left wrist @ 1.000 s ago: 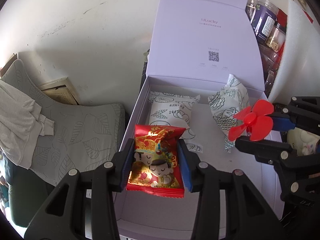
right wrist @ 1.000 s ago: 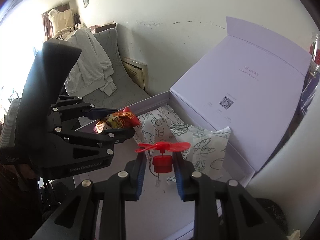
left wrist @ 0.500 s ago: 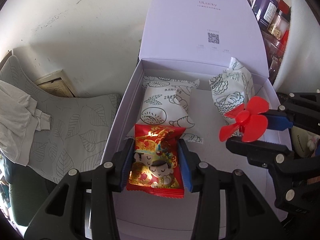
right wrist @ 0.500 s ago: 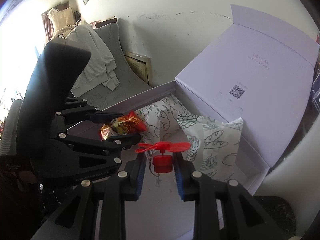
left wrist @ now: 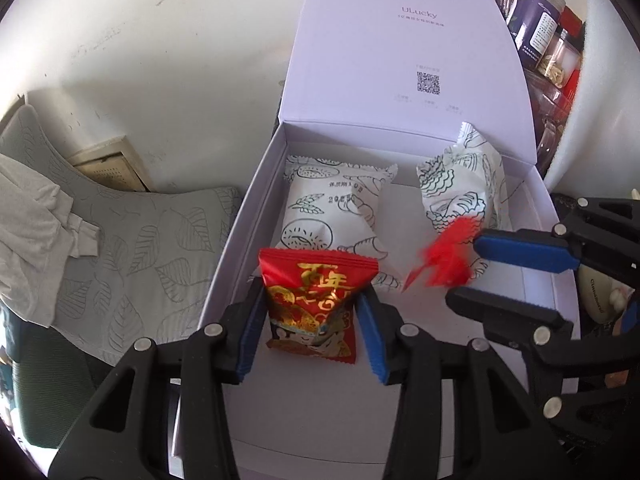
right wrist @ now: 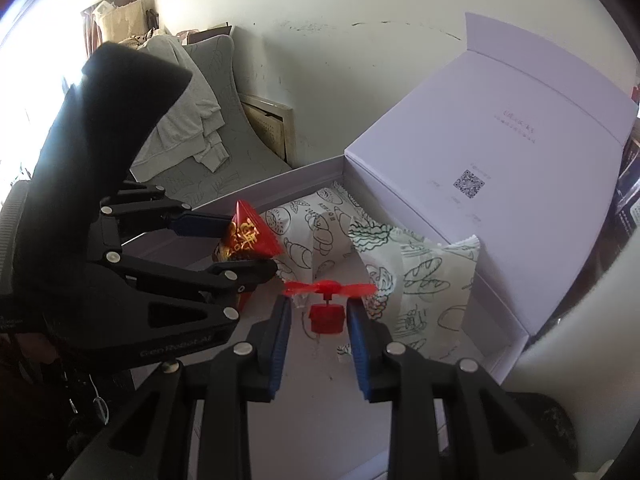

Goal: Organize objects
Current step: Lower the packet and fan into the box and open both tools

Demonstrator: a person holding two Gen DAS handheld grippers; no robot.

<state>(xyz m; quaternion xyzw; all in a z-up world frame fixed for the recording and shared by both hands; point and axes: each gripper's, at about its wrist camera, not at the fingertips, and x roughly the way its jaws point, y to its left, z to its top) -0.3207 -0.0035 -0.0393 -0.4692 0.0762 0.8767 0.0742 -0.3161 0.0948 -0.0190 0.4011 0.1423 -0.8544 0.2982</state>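
Note:
An open lavender gift box (left wrist: 538,200) holds two white snack packets with line drawings (left wrist: 332,216) (left wrist: 464,184). My left gripper (left wrist: 310,308) has opened; the red snack packet (left wrist: 316,300) lies between its jaws, dropping onto the box floor. My right gripper (right wrist: 318,316) has opened too; the small red fan motor with propeller (right wrist: 326,312) sits between its jaws, blurred in the left wrist view (left wrist: 440,256). Both grippers are over the box, side by side.
The box lid (left wrist: 404,56) stands upright at the back. A grey leaf-patterned cushion (left wrist: 132,256) with a white garment (left wrist: 28,216) lies left of the box. Jars (left wrist: 548,36) stand at the back right. A white wall is behind.
Both grippers lowered into the box and opened. The red packet slipped and tilted between the left jaws. The red fan came loose from the right jaws and is in motion.

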